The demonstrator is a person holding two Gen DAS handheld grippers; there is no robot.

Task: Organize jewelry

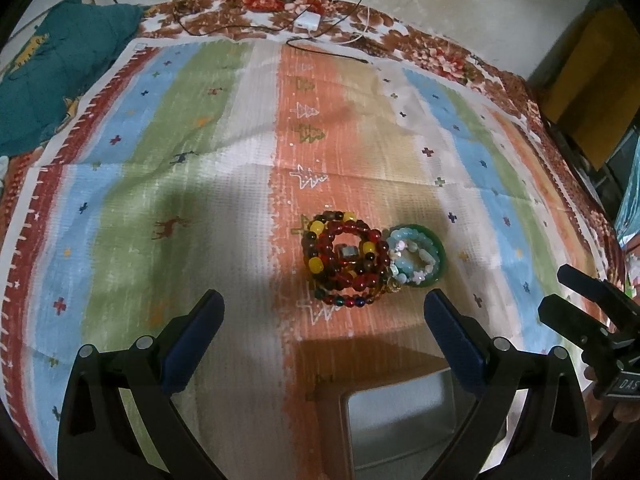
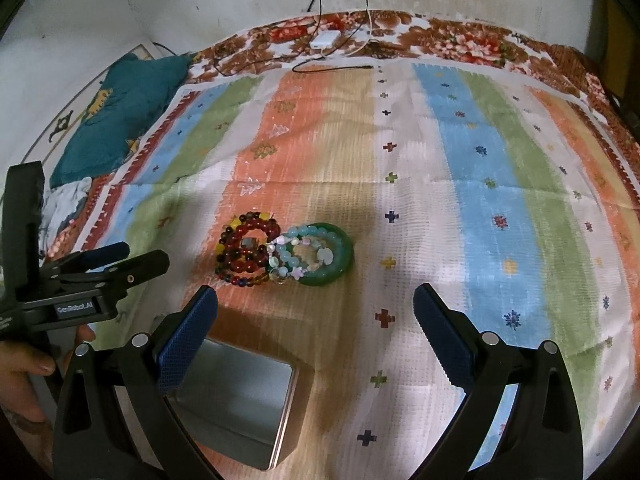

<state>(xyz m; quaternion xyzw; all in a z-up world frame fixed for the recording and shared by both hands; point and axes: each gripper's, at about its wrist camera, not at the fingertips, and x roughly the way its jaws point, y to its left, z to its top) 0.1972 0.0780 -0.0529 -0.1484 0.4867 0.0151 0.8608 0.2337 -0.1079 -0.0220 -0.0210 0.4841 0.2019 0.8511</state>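
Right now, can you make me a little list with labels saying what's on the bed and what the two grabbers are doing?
surface: striped cloth spread over a flowery sheet
jewelry: red bead bracelets touching a green bangle, with pale blue bead bracelets lying on the bangle
container: metal tin, open, nothing seen inside, nearer the cameras than the jewelry
left gripper: open, holding nothing
right gripper: open, holding nothing
behind: teal pillow, white charger with cables

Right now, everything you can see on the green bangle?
The green bangle is a thick, smooth, glossy ring, jade-like or glass by its look. It lies flat on the striped cloth, right of the red bead bracelets. Pale blue bead bracelets lie across its left part and opening. Neither gripper touches it.
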